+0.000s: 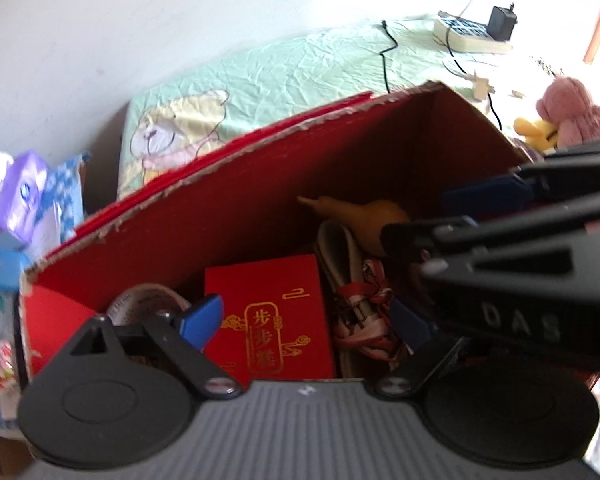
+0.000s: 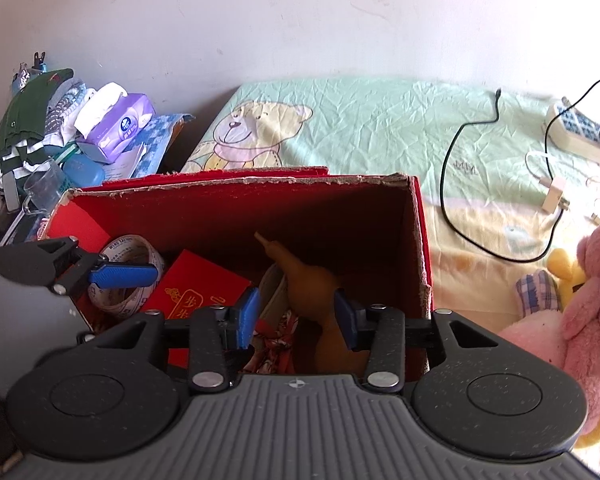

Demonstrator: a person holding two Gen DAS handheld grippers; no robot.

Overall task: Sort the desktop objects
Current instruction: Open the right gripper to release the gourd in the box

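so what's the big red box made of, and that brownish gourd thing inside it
Red box: looks like corrugated cardboard with a matte red facing; its top rim is ragged and shows pale brown board. Gourd-shaped thing: smooth, tan, dull sheen, tapering to a thin stem; could be a dried gourd or moulded plastic, the pictures don't settle it.

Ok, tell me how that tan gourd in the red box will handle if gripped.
The gourd looks smooth and rounded, so the pads may slip. Its bulbous body with a thin neck suggests it would roll. Probably hard and light, though that is a guess.

red box (image 2: 228, 208), mint bear-print sheet (image 2: 360, 120)
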